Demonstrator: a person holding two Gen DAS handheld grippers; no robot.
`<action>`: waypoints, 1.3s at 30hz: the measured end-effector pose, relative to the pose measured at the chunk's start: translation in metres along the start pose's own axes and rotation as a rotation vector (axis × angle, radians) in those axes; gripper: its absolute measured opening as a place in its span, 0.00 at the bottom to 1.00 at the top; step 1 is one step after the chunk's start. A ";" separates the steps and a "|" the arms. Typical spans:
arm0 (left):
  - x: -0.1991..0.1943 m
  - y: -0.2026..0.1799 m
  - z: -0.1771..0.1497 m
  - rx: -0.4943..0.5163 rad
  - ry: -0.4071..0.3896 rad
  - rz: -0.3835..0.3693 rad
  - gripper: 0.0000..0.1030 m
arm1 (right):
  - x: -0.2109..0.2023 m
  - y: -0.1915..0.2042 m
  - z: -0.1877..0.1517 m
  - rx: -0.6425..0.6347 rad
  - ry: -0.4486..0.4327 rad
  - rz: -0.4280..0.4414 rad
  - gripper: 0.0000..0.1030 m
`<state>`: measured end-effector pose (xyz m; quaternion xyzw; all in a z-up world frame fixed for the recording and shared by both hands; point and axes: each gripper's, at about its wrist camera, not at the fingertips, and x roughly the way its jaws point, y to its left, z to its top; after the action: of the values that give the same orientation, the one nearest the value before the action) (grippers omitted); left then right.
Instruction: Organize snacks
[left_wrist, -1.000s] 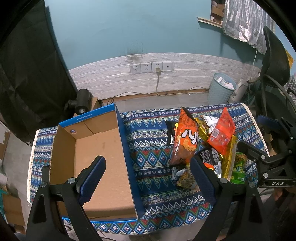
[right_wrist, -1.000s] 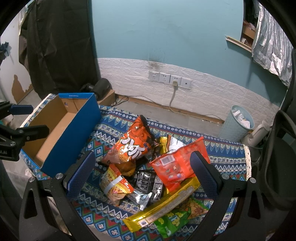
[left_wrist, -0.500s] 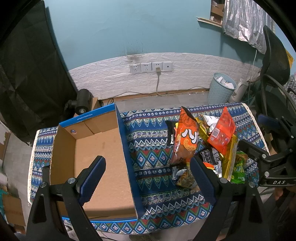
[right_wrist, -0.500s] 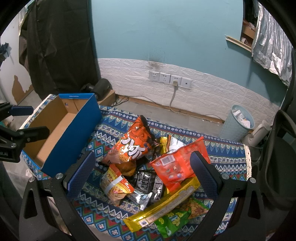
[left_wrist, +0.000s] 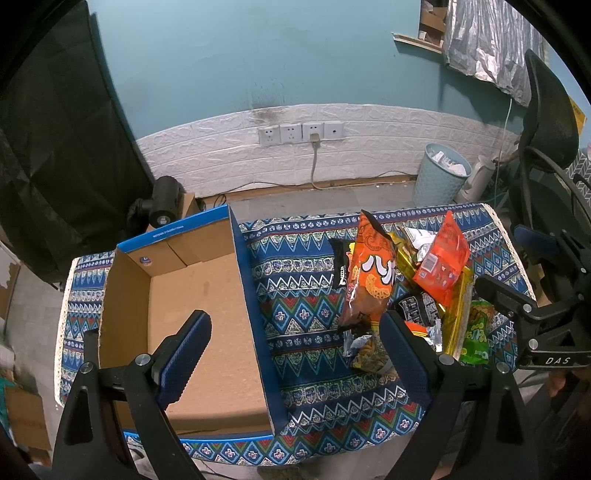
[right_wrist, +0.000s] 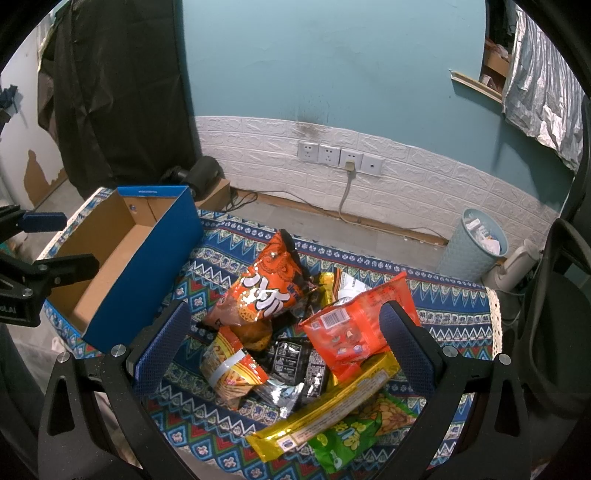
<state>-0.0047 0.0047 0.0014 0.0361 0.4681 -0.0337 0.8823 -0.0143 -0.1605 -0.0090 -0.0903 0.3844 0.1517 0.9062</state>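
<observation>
A pile of snack packs lies on the patterned cloth (right_wrist: 458, 310): a big orange chip bag (right_wrist: 264, 291) (left_wrist: 369, 277), a red-orange pouch (right_wrist: 354, 328) (left_wrist: 441, 262), a long yellow pack (right_wrist: 325, 410), a green bag (right_wrist: 354, 432), black packets (right_wrist: 299, 362) and a small yellow-red bag (right_wrist: 231, 369). An empty blue cardboard box (left_wrist: 199, 314) (right_wrist: 122, 258) stands to the left. My left gripper (left_wrist: 295, 354) is open above the box's right wall. My right gripper (right_wrist: 284, 343) is open above the pile. Both are empty.
A light blue waste bin (right_wrist: 472, 243) and a white kettle (right_wrist: 517, 266) stand on the floor behind the table. Wall sockets (right_wrist: 340, 158) with a cable are on the back wall. A black chair (left_wrist: 546, 122) is at the right.
</observation>
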 end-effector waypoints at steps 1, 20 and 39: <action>0.000 0.000 0.000 0.000 0.000 -0.001 0.91 | 0.000 0.000 0.000 0.000 0.000 0.000 0.97; -0.001 -0.001 -0.003 0.001 -0.001 -0.004 0.91 | 0.000 -0.001 -0.001 0.001 0.000 0.001 0.97; 0.002 -0.004 -0.007 0.012 0.004 -0.003 0.91 | 0.000 -0.004 -0.002 0.008 -0.001 0.001 0.97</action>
<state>-0.0097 0.0010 -0.0041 0.0406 0.4696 -0.0377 0.8811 -0.0146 -0.1648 -0.0100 -0.0864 0.3844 0.1507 0.9067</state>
